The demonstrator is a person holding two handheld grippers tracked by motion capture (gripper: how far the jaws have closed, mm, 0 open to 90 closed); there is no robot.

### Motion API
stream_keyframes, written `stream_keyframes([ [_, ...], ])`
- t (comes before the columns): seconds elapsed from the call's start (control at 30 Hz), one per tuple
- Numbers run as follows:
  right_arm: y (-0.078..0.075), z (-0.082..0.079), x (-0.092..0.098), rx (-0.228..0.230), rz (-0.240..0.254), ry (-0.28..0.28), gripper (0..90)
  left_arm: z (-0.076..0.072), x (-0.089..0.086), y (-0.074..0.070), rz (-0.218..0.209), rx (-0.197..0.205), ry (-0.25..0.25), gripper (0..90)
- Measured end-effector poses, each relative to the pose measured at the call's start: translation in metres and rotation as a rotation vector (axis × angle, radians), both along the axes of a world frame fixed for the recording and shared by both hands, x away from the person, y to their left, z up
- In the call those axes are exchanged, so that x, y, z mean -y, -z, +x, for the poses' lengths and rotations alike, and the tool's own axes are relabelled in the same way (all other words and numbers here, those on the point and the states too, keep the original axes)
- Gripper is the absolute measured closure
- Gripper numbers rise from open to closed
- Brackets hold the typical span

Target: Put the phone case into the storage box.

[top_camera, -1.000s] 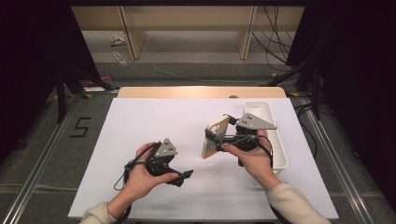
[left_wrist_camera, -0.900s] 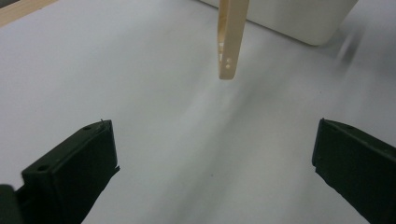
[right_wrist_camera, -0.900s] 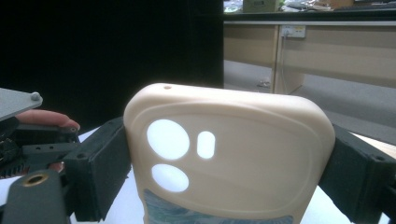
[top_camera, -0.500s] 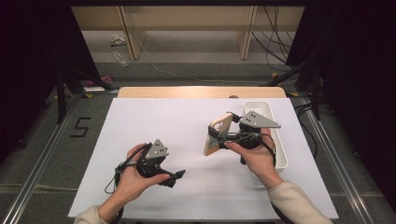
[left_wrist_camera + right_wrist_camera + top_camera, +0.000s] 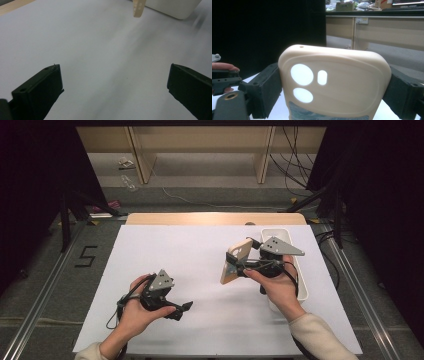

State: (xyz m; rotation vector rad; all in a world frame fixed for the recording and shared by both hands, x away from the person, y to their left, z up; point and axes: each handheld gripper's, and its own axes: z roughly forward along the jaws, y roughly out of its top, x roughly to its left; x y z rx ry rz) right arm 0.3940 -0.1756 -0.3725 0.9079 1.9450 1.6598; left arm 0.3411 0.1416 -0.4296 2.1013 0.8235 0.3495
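A beige phone case (image 5: 240,251) with camera cut-outs stands upright above the white table (image 5: 190,250), clamped by its two side edges in my right gripper (image 5: 234,269). In the right gripper view the case (image 5: 342,72) sits between both black jaws, cut-outs facing the camera. My left gripper (image 5: 181,310) rests low over the table's near left part. Its jaws are wide open around bare table (image 5: 115,87). The case's lower end (image 5: 138,8) shows far ahead of it.
A long white bin (image 5: 294,270) lies along the table's right edge, just behind the right hand, and its corner (image 5: 175,8) shows in the left gripper view. A wooden strip (image 5: 215,218) borders the far edge. Desks and cables stand beyond.
The left gripper has drifted slightly left and toward the person. The right gripper has shifted a little right, still clamping the case.
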Motion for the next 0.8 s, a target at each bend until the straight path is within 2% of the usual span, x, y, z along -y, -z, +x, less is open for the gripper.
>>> stream_keyframes([
  [0.8,-0.008,0.004,0.013,0.013,0.005,0.037,12.5,-0.001,-0.014,0.003,0.018,-0.004,-0.036,0.0],
])
